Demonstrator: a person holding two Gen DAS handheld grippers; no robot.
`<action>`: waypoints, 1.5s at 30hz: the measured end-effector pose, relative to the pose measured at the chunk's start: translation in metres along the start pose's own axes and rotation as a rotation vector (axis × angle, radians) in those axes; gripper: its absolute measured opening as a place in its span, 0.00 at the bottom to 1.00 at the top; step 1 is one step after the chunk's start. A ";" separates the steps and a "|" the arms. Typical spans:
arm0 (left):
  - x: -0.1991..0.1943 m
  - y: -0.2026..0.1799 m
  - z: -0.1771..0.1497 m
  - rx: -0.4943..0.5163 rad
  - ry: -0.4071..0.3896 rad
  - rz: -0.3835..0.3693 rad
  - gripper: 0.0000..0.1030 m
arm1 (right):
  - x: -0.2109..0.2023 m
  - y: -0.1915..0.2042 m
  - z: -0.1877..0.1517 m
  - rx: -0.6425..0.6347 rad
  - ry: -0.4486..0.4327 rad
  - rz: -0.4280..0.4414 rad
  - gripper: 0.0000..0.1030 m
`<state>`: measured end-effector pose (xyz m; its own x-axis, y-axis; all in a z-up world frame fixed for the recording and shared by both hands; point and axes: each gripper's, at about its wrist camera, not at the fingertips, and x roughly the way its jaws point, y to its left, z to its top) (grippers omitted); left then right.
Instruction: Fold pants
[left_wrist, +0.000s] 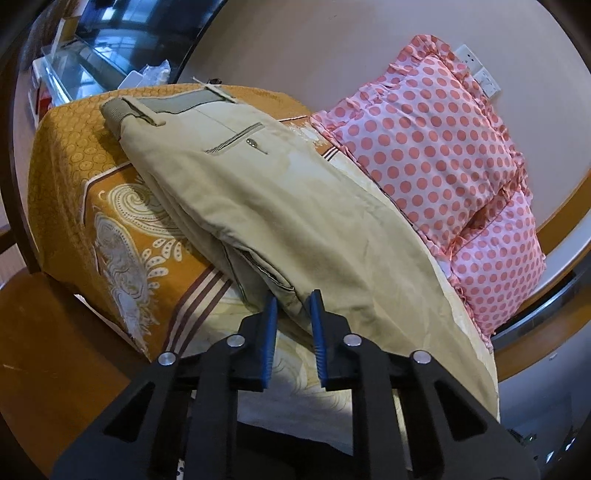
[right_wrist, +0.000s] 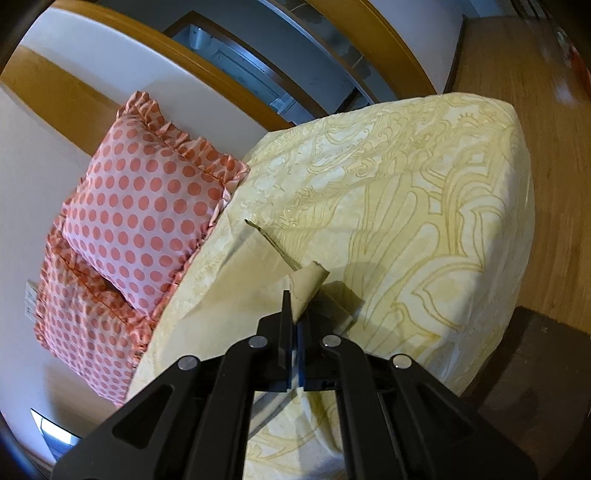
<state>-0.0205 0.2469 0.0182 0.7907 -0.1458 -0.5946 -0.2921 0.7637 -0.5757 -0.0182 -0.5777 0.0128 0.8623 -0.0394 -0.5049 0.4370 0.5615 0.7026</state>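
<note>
The pants (left_wrist: 258, 199) are beige khaki trousers lying on the bed (left_wrist: 122, 236), already doubled lengthwise with one leg stacked on the other. Their waistband sits at the far end, showing a grey-green inner band and belt loops, and below it a welt back pocket closed with 1 small button. The cloth is smooth on top, with layered edges and a side pocket opening showing along the near fold. The pants lie directly beside the polka-dot pillows (left_wrist: 436, 147), their long edge running along the pillows' frilled border.

In the left wrist view, the left gripper (left_wrist: 293, 314) points at the near fold of the pants; its blue-padded fingers (left_wrist: 272, 314) are parted, with the fabric's edge lying in the gap between them, not pinched. This view alone shows the whole upper part of the garment, the orange patterned part of the bedspread beside the pants on the side away from the pillows, and glass-fronted furniture (left_wrist: 92, 62) beyond the waistband.

The right wrist view shows what the left does not: the right gripper (right_wrist: 294, 314) with its fingers clenched on a curled-up piece of the beige cloth (right_wrist: 308, 282), raised slightly off the bed. Around it the rest of the leg fabric lies flat against the pale yellow bedspread (right_wrist: 424, 221), hard to separate from it by colour. The 2 pillows (right_wrist: 147, 206) sit beside the pants here too, and a wooden floor (right_wrist: 524, 74) shows past the bed's far side.
</note>
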 end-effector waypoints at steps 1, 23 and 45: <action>-0.001 -0.001 -0.001 0.014 -0.002 0.006 0.16 | 0.002 0.004 0.001 -0.029 -0.006 -0.014 0.01; -0.001 -0.091 -0.019 0.374 -0.083 0.038 0.77 | 0.094 0.081 0.065 -0.433 0.180 -0.154 0.33; 0.044 -0.091 -0.037 0.463 -0.043 0.075 0.90 | 0.000 0.039 0.030 -0.226 -0.010 -0.183 0.35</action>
<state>0.0204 0.1479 0.0237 0.8009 -0.0609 -0.5957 -0.0863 0.9727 -0.2154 0.0064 -0.5803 0.0555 0.7771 -0.1643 -0.6076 0.5186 0.7142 0.4702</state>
